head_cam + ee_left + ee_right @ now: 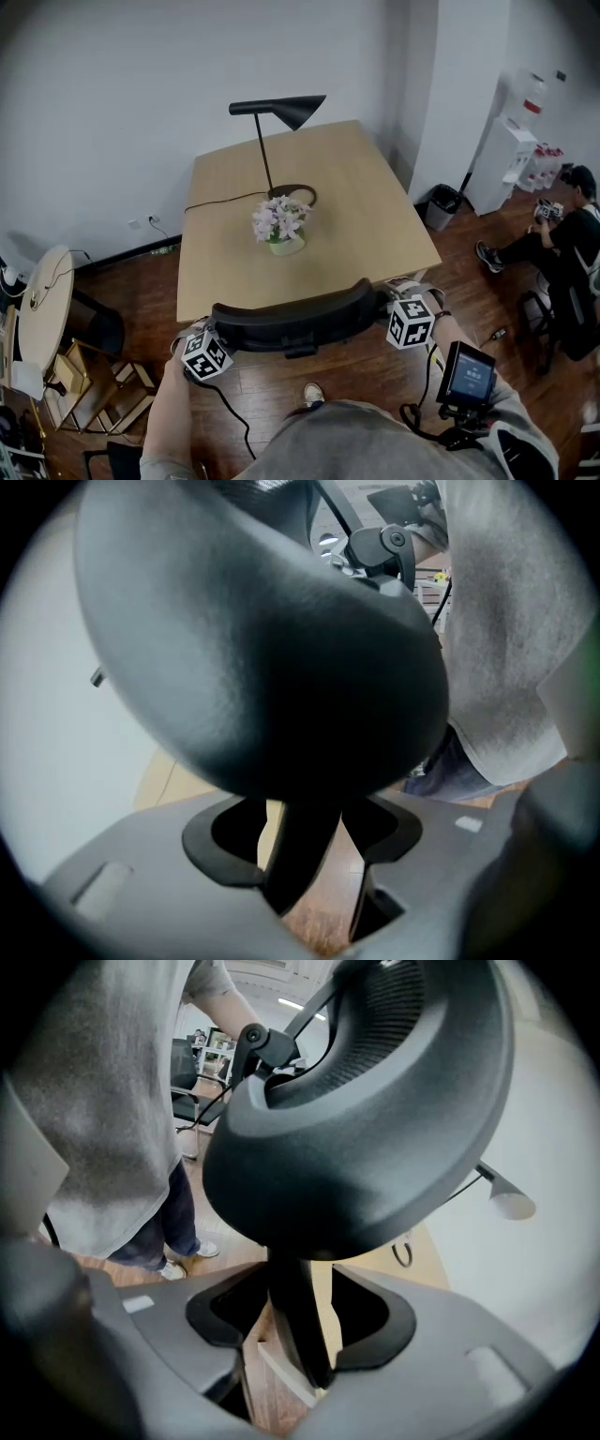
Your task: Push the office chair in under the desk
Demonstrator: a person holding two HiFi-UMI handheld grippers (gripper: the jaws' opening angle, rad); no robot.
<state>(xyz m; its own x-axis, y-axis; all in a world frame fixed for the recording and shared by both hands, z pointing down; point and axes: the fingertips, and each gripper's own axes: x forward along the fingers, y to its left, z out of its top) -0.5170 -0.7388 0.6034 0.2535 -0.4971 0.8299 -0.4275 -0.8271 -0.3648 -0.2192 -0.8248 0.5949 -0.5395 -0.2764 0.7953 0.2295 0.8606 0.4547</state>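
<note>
The black office chair's curved back (291, 319) stands at the near edge of the wooden desk (366, 206). My left gripper (206, 354) is at the back's left end and my right gripper (410, 322) at its right end. In the left gripper view the rounded chair end (262, 649) fills the frame. A thin dark edge of it runs down between the jaws of the left gripper (305, 855), with gaps on both sides. In the right gripper view, the right gripper (300, 1321) likewise stands open around the other chair end (375, 1119).
On the desk stand a black lamp (281, 111) and a pot of flowers (281, 225). A round side table (42, 305) and shelves are at the left. At the right are a bin (441, 204), a water dispenser (506, 159) and a seated person (562, 234). My own shoe (312, 393) is behind the chair.
</note>
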